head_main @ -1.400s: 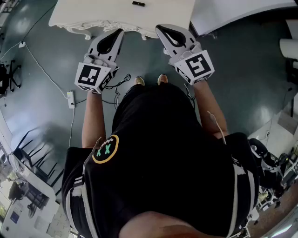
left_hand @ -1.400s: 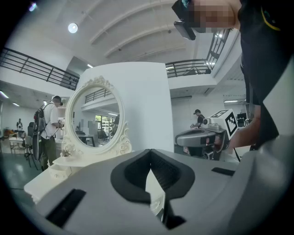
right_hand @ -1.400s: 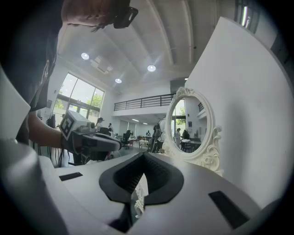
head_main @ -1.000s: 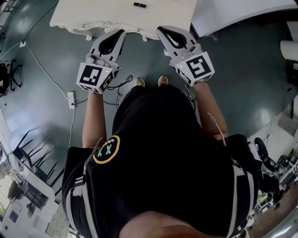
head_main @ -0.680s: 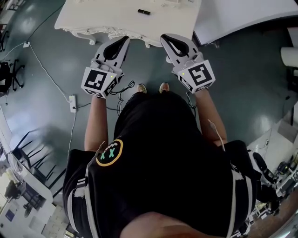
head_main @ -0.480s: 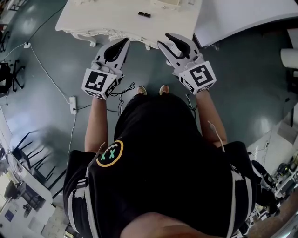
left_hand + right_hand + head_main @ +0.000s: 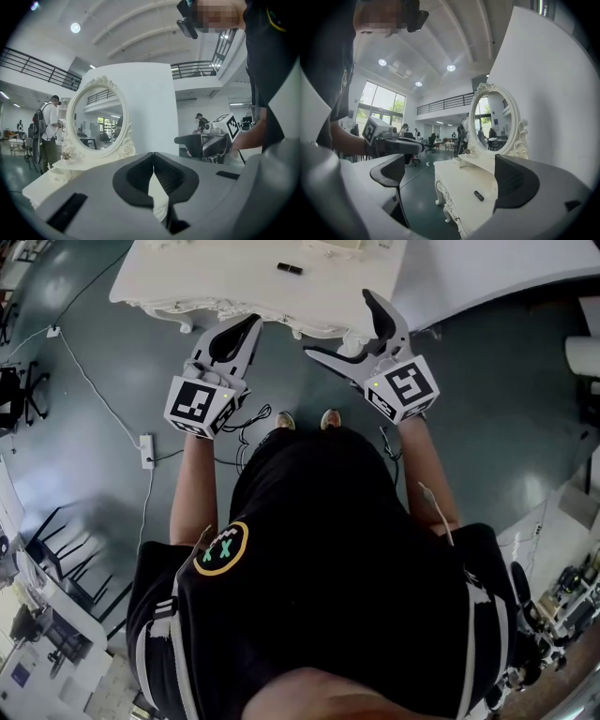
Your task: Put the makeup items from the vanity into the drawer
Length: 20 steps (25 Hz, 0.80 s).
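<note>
Looking down through the head view, I see both grippers held out in front of the person, just before the front edge of the white vanity (image 7: 216,282). The left gripper (image 7: 249,322) has its jaws pressed together with nothing in them. The right gripper (image 7: 339,324) has its jaws spread wide; they have just been opening, and nothing is between them. One small dark makeup item (image 7: 290,268) lies on the vanity top, beyond the two grippers and apart from both. The person's shoes (image 7: 305,419) stand on the dark green floor (image 7: 84,456), and a white panel (image 7: 487,268) stands at the right of the vanity.

In the left gripper view, the two dark pads of the left gripper (image 7: 153,157) meet tip to tip, with no object in the grip. Behind them stands the oval mirror (image 7: 96,117) in its carved white frame, and the right gripper (image 7: 206,143) shows at the right.

In the right gripper view, the jaws of the right gripper (image 7: 452,180) stand far apart, and between them I see only the vanity top (image 7: 454,187). The makeup item (image 7: 478,195) lies flat there, close to the right jaw in the frame but not touched by it. The mirror (image 7: 492,124) stands upright at the back.
</note>
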Each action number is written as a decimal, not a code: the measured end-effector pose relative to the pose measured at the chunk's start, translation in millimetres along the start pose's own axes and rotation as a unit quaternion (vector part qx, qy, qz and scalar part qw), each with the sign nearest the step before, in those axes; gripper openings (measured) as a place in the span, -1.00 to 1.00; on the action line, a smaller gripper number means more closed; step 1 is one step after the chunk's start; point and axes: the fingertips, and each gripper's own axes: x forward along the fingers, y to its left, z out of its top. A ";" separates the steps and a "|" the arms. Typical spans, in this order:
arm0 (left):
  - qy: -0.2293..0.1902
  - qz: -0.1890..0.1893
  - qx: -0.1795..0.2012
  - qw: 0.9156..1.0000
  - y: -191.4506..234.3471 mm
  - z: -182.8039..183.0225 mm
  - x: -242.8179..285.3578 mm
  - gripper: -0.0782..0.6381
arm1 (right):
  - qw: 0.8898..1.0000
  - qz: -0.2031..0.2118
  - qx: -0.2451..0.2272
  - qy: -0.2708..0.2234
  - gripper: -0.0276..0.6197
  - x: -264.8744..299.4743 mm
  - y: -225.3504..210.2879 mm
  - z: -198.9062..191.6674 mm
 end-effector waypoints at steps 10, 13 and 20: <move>0.005 0.013 0.003 1.000 0.4 -0.6 6.9 -0.72 | 1.000 0.012 -0.010 0.003 0.93 4.5 -5.8 -6.1; 0.007 0.022 0.004 1.000 -2.3 -0.7 11.1 -0.72 | 1.000 0.020 -0.013 0.001 0.93 2.8 -9.7 -7.4; 0.013 0.046 0.007 0.999 -16.1 -0.6 22.0 -0.72 | 0.999 0.041 -0.011 -0.001 0.93 -8.8 -20.8 -11.6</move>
